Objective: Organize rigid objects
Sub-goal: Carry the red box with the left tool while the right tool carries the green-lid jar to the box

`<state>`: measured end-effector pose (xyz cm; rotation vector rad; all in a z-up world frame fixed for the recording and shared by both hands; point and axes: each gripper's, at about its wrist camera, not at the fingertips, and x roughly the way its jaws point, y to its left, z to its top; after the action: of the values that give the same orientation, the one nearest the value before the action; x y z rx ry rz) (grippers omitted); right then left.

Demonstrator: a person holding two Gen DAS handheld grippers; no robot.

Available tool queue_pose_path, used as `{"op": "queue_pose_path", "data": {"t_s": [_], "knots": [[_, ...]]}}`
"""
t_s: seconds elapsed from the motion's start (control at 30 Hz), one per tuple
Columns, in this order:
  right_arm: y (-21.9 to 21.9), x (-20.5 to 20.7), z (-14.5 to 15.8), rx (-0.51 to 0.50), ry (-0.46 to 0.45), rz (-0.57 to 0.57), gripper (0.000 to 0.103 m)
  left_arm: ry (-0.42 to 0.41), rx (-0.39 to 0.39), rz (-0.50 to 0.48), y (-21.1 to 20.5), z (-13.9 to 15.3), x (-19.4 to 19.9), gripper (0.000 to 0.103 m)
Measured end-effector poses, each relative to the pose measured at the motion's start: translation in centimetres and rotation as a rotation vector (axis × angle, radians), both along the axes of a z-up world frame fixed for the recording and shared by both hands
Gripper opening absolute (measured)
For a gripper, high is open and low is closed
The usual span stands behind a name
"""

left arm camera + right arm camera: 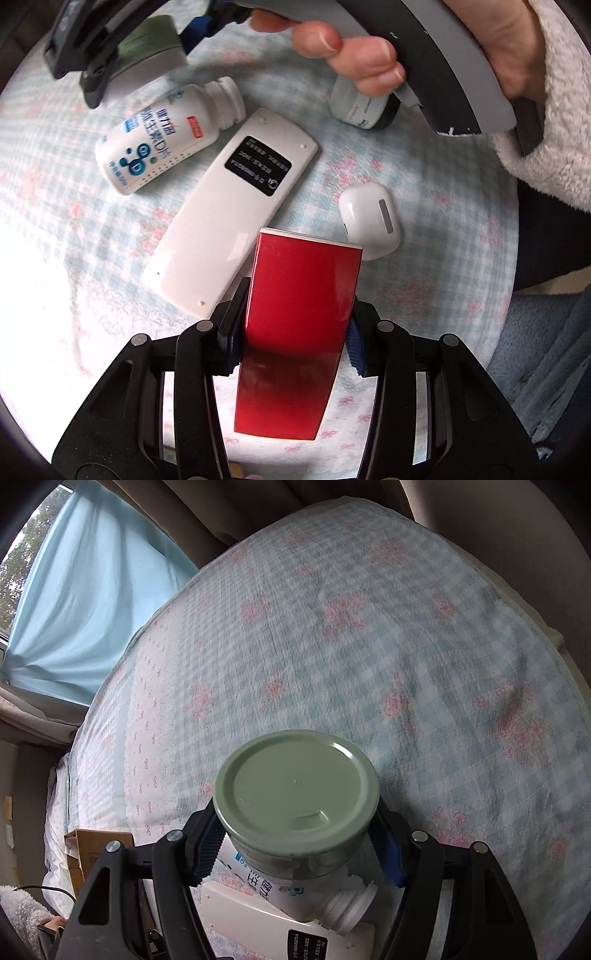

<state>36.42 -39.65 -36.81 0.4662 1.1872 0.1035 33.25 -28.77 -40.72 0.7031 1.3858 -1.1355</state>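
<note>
The left claw [295, 332] is gripping a glossy red box [299, 295]; the right claw [295, 849] is clamping a green-lidded jar [295, 794]. Either smooth object could be slipping onto the remote [229, 225] ahead.

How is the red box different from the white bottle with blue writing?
The red box is flat-sided and plain glossy red; the white bottle is round and printed with blue writing. The red box is clamped in the left gripper; the white bottle lies loose on its side on the checked cloth, touching the white remote. The bottle's neck has no cap. Both are hard, rigid things.
</note>
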Motion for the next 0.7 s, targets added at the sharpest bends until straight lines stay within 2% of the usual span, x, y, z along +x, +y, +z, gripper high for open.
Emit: {"op": "queue_pose_path", "data": {"t_s": [0.2,0.37,0.53,0.7], "knots": [[0.8,-0.2,2.9,0.0,-0.021,0.009,0.066,0.027,-0.039,0.198,3.5,3.9,1.8,0.041],[2.4,-0.9,6.5,-0.024,-0.048,0.039,0.066,0.04,-0.09,0.371,7.8,6.8,0.5,0.041],[5.7,-1.9,10.9,-0.051,-0.075,0.109,0.066,0.021,-0.137,0.506,12.3,10.2,-0.2,0.041],[10.3,-3.2,14.8,-0.037,-0.092,0.16,0.066,-0.017,-0.176,0.64,18.0,13.2,-1.6,0.041]]}}
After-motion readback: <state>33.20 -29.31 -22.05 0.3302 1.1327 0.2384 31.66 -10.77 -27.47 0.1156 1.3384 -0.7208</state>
